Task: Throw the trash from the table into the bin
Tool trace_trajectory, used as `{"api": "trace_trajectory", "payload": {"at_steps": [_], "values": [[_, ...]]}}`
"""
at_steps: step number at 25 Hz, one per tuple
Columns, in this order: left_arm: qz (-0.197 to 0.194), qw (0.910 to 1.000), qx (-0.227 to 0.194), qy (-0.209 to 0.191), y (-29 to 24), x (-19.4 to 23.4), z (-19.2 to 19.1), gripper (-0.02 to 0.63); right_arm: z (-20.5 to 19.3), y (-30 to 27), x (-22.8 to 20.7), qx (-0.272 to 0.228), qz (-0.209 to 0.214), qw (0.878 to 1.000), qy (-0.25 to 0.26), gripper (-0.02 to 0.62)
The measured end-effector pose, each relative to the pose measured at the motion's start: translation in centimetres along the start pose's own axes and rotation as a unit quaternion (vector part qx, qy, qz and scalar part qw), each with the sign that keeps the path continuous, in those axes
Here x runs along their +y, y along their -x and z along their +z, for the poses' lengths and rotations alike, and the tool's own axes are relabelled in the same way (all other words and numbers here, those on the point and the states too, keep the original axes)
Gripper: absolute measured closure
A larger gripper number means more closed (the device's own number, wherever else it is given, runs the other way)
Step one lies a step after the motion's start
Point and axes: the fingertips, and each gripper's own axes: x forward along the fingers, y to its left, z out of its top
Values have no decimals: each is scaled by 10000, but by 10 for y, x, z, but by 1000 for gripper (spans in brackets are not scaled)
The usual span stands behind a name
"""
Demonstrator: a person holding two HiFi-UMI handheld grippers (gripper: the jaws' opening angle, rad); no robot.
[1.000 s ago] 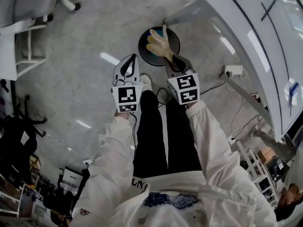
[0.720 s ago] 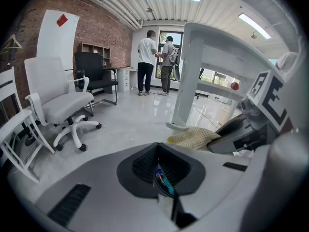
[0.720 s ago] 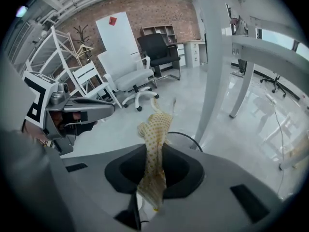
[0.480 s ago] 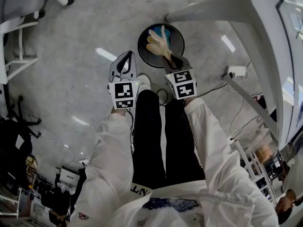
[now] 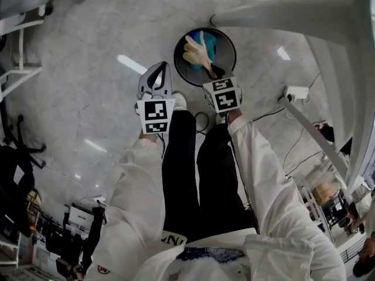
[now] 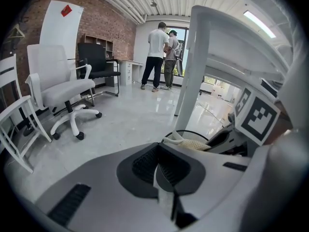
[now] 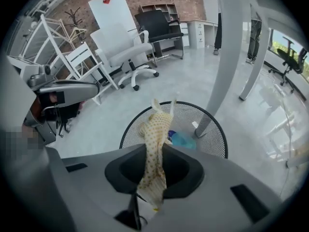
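A round black mesh bin (image 5: 227, 52) stands on the floor beside a white table leg, with something blue (image 5: 210, 41) inside. My right gripper (image 5: 212, 72) is shut on a pale yellow dotted glove (image 5: 195, 52), which hangs over the bin's opening. In the right gripper view the glove (image 7: 155, 129) runs out between the jaws above the bin (image 7: 212, 127) and the blue piece (image 7: 183, 140). My left gripper (image 5: 158, 70) is to the left of the bin, over bare floor, shut with nothing in it. The left gripper view shows its pads (image 6: 145, 164) meeting, with the glove (image 6: 194, 144) beyond.
The white table leg (image 5: 275, 12) slants just right of the bin. A power strip (image 5: 295, 92) and cables lie on the floor at right. The person's legs (image 5: 186, 157) stand right behind the grippers. Office chairs (image 6: 63, 91) and two people (image 6: 157, 52) are farther off.
Both grippers have sunk toward the floor. The right one has carried the glove further over the bin's mouth, still gripping it.
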Motion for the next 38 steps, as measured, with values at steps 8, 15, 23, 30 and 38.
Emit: {"api": "trace_trajectory", "payload": {"at_steps": [8, 15, 23, 30, 38], "values": [[46, 9999, 13, 103, -21, 8, -17, 598, -7, -38, -6, 268, 49, 9995, 142, 518], [110, 9997, 12, 228, -26, 11, -29, 598, -22, -72, -8, 659, 143, 9973, 281, 518], [189, 9993, -22, 330, -27, 17, -42, 598, -30, -106, -8, 964, 238, 9945, 329, 518], [284, 9989, 15, 367, -25, 27, -55, 598, -34, -118, -6, 1090, 292, 9935, 175, 517], [284, 9990, 46, 348, -21, 19, -57, 598, -35, -113, -9, 964, 250, 9950, 64, 495]]}}
